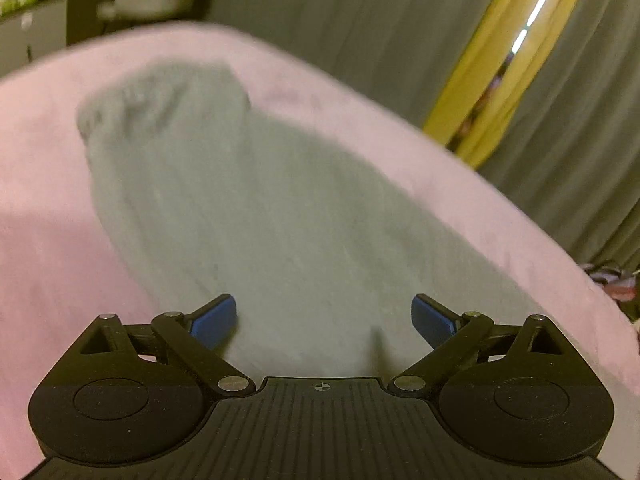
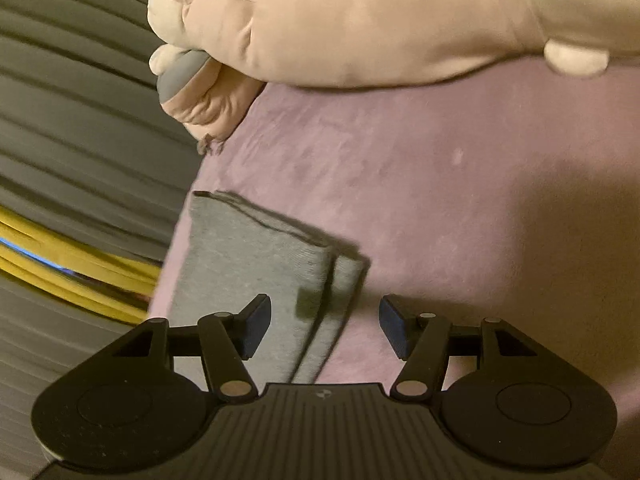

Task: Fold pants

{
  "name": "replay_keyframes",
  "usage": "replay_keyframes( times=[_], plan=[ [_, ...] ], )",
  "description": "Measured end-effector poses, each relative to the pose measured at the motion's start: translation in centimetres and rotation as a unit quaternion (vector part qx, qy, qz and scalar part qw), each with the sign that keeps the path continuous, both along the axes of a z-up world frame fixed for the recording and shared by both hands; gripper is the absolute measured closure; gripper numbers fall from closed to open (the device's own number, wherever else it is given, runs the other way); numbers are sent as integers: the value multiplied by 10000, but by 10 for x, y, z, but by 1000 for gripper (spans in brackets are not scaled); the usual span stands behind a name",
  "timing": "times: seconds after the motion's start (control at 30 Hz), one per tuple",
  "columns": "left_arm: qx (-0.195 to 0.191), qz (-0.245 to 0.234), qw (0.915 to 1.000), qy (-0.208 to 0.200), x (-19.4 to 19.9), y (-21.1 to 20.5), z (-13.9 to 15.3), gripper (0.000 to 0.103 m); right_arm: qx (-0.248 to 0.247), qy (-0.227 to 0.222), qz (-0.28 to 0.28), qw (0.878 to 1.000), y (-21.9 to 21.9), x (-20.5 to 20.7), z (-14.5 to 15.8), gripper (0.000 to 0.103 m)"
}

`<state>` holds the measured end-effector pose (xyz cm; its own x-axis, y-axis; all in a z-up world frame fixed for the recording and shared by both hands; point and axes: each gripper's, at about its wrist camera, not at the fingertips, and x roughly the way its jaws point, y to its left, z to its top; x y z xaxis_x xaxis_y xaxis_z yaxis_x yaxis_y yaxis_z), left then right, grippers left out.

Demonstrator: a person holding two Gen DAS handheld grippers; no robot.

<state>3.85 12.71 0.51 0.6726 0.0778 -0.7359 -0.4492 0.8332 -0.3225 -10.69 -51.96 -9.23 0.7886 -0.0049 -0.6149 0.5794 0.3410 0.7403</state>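
Observation:
The grey pants [image 1: 240,200] lie flat on a pink bed sheet [image 1: 48,240], the gathered waistband at the far left of the left wrist view. My left gripper [image 1: 324,320] hovers over the near part of the pants, its blue pads wide apart with nothing between them. In the right wrist view the folded leg ends of the pants [image 2: 256,256] lie stacked in layers near the bed's left edge. My right gripper [image 2: 326,328] stands open above them; the cloth lies below the gap, and the pads do not press on it.
A large pinkish plush toy [image 2: 360,20] lies on the sheet [image 2: 460,200] at the far side in the right wrist view. Grey curtains [image 1: 360,20] with a yellow strip [image 1: 480,80] hang beyond the bed. Dark furniture stands at the far left.

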Motion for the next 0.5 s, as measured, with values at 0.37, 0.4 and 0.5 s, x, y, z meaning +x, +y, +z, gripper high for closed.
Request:
replay_keyframes(
  times=[0.37, 0.4, 0.5],
  plan=[
    [-123, 260, 9991, 319, 9, -1, -18, 4, 654, -585, 42, 9961, -20, 17, -28, 87],
    [-95, 234, 9991, 328, 9, 0, -17, 4, 698, -628, 18, 9956, -20, 16, -29, 87],
    [-42, 168, 9993, 336, 7, -5, -14, 4, 628, -717, 91, 9954, -19, 19, -25, 74]
  ],
)
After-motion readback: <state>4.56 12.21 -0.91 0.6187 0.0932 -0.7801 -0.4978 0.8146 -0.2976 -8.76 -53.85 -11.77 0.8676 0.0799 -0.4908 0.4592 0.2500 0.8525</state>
